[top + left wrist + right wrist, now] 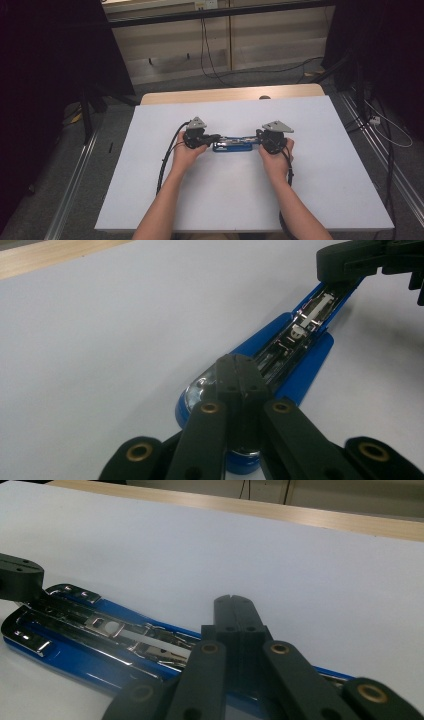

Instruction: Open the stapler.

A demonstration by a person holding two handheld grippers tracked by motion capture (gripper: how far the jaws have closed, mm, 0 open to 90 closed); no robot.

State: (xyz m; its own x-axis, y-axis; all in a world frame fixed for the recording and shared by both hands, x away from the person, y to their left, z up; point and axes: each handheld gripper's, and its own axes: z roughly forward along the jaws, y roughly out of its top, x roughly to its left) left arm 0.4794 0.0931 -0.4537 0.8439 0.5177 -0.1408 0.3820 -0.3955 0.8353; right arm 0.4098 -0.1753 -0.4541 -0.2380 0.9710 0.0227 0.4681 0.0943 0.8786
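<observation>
Table point(150, 200): stapler point(233, 145) btwn grippers.

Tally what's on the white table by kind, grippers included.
Blue stapler, opened out flat: 1
Black grippers: 2, left gripper and right gripper, each with jaws shut, one at each end of the stapler
Total: 3

Dim, even light falls on the pale worktop point(320, 165) in the high view, with both edges of the room lost in near-black. In the gripper views, chrome on the blue stapler point(75, 655) throws bright glare, soft shadows gather beneath it, and the near black fingers point(235, 375) look slightly blurred, perhaps out of focus.
</observation>
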